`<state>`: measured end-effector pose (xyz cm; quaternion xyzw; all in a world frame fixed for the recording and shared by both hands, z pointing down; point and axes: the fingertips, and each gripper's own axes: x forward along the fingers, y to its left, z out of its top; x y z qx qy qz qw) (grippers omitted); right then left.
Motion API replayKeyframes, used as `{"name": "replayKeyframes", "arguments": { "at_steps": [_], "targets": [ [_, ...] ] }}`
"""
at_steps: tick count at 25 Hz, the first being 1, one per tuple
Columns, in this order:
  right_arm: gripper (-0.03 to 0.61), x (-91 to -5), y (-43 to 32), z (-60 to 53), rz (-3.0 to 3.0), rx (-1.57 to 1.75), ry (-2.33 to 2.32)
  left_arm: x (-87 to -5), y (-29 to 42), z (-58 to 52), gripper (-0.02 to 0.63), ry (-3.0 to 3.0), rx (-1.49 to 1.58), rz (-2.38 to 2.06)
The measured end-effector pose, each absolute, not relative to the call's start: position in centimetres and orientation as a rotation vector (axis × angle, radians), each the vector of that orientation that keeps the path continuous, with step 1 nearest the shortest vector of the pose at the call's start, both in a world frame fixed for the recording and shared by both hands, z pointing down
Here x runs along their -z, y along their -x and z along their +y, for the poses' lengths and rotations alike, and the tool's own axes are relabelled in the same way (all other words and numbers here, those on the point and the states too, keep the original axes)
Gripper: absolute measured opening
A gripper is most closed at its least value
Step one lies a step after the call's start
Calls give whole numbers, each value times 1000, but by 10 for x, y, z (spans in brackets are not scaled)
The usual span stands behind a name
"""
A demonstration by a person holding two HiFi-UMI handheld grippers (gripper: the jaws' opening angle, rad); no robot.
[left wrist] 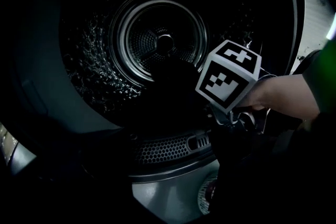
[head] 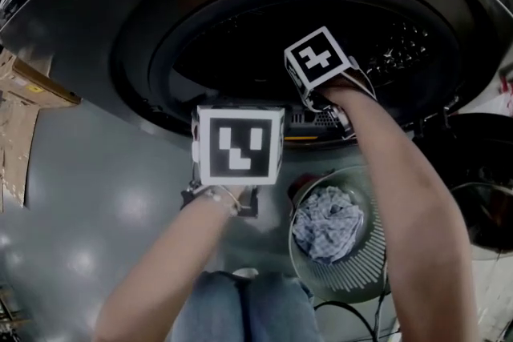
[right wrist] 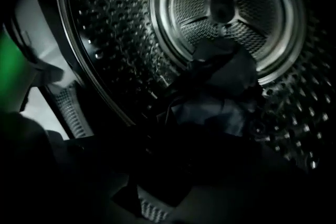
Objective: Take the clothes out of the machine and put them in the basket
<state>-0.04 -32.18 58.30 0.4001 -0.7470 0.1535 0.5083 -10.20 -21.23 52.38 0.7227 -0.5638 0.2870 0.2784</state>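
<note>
**Grey floor, open machine, both jaws empty**

Grey floor (head: 96, 204), glossy under the lights. Cardboard (head: 24, 92) lies at the left edge. The machine (head: 96, 20) fills the top of the head view, and its round opening is dark.

The basket (head: 353, 276) stands on the floor just below the opening, to my right. One pale blue-white patterned cloth (head: 327, 222) is crumpled inside it.

The left gripper (head: 237, 148) is in front of the lower door rim, short of the opening. Its jaws are spread wide with nothing between them. Its view looks past the perforated grille (left wrist: 168, 148) into the drum (left wrist: 94, 50).

The right gripper (head: 321, 72) is further in, at the lip of the opening. Its jaws are only dark shapes. They look partly apart, gripping nothing.

The clothes (right wrist: 220, 97) are a dark bundle low in the drum, ahead of my right jaws and untouched.
</note>
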Motion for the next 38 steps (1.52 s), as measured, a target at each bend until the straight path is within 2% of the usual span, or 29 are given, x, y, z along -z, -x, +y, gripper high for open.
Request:
{"name": "replayKeyframes", "arguments": {
  "at_steps": [7, 13, 14, 16, 24, 28, 33, 38],
  "targets": [
    [238, -613, -7, -345, -1643, -130, -789, -532, 106, -218, 480, -1868, -737, -1555],
    [236, -643, -6, -339, -1599, -145, -526, -536, 100, -222, 480, -1894, -718, -1539],
    [217, -646, -4, -337, -1602, -143, -489, -536, 100, -222, 480, -1900, -715, -1536],
    [32, -650, -1, -331, -1606, -108, -421, -535, 101, -221, 480, -1909, -706, -1532],
    [28, -605, 0, -313, -1847, -55, -580, -531, 108, -191, 469, -1840, -718, -1492],
    [28, -574, -2, -287, -1977, -74, -671, -513, 92, -181, 470, -1903, -617, -1448],
    [28, -525, -18, -260, -1984, 55, -758, -496, 87, -168, 471, -1926, -632, -1448],
    [28, -495, -15, -226, -2041, -19, -784, -474, 88, -151, 471, -1927, -625, -1426]
  ]
}}
